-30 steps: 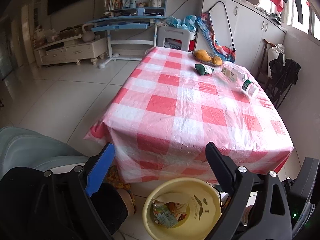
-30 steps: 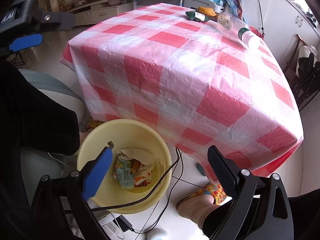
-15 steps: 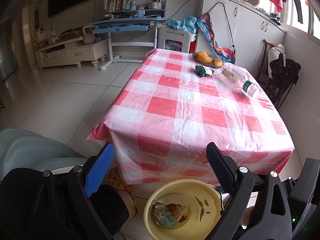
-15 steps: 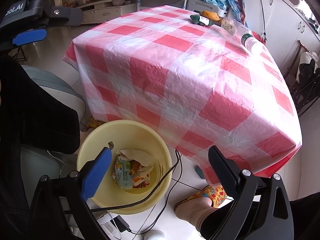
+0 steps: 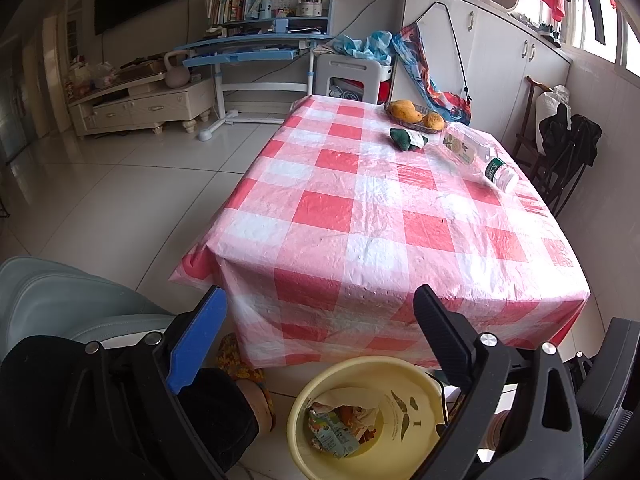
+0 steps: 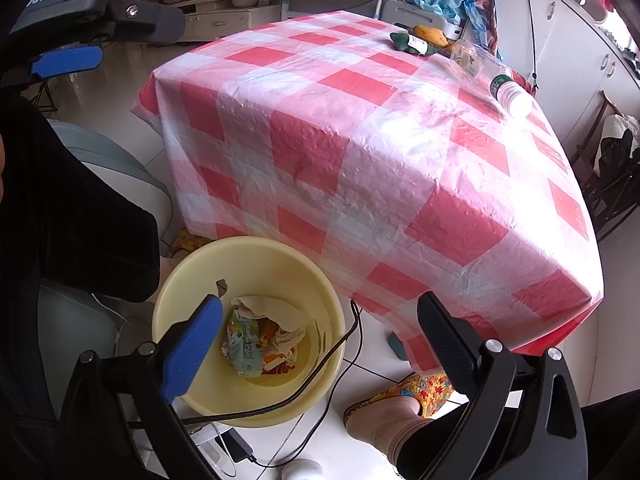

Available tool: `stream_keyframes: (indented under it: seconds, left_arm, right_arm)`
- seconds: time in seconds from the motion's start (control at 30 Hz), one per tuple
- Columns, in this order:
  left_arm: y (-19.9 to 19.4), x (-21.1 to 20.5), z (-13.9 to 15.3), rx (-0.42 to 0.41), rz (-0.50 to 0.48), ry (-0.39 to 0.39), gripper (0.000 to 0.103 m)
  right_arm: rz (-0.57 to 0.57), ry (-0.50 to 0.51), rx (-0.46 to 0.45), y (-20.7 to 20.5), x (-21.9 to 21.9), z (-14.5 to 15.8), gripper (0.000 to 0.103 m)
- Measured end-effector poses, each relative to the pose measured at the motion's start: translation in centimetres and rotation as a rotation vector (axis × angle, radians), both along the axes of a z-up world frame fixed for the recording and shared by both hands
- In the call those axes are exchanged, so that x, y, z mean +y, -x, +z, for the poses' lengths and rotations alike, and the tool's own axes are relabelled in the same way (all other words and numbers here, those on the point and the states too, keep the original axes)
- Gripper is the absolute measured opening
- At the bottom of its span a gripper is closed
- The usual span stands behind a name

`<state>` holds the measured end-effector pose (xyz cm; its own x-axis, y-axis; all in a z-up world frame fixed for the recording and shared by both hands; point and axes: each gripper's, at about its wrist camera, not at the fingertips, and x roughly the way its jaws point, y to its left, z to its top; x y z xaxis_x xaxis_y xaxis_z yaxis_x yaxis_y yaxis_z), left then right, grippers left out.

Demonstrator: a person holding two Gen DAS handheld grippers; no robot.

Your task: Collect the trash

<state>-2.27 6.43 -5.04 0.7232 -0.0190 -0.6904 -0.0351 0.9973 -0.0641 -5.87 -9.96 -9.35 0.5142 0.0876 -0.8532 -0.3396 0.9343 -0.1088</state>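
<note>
The trash is a crumpled mix of a printed green-and-white carton, pale paper and orange scraps. It lies at the bottom of a pale yellow bucket standing on the floor, directly below and between the fingers of the right hand-held gripper. In the left wrist view the bucket sits low, between the fingers of the left hand-held gripper.

Further trash lies on the bench, well ahead of both hand-held grippers: a clear plastic bottle on its side with a green label, and a crumpled dark green wrapper just beside a dish of orange fruit.

Both hand-held grippers are spread wide with nothing between the fingers. The right one tilts down over the bucket; the left one points level across the bench, whose red-and-white checked cloth drapes over the near edge.

A dark cable crosses the bucket rim. The bucket's lower rim is cut off by the gripper body. A slippered foot stands right of the bucket.
</note>
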Motion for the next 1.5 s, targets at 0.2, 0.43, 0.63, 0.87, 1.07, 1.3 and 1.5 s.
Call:
stream_keyframes:
  seconds: [0.2,0.43,0.63,0.87,1.07,1.3,1.5]
  left_arm:
    - [0.1,0.0,-0.2,0.001,-0.002,-0.004,0.091]
    - [-1.0,-0.2,0.2,0.004,-0.006,0.03,0.091]
    - [-6.0,-2.9,3.5,-0.068,-0.12,-0.029,0.091]
    - [-16.4,-6.1,3.8,-0.047,-0.154,-0.039,0.091]
    - [-25.1,-9.2,1.2,0.029,-0.197,-0.076,0.091]
    - [-32.6,-12.5,-1.1,0.072,-0.299,-0.141,0.091]
    - [-36.3,-14.7,-3.0,0.113,-0.358,-0.2,0.091]
  right_arm:
    - [0.008,0.01,-0.01,0.1,0.2,0.1,0.094]
    - [0.017,0.009,-0.036,-0.2,-0.1,1.7,0.094]
    - [0.007,0.029,-0.135,-2.9,-2.9,5.9,0.095]
    - [-0.056,0.059,-0.189,-10.1,-6.3,6.5,0.095]
    - [-0.083,0.097,-0.205,-18.5,-7.8,6.0,0.095]
    - [-0.12,0.08,-0.17,-25.5,-9.8,4.0,0.095]
    - [-0.138,0.048,-0.159,-28.2,-10.7,3.6,0.095]
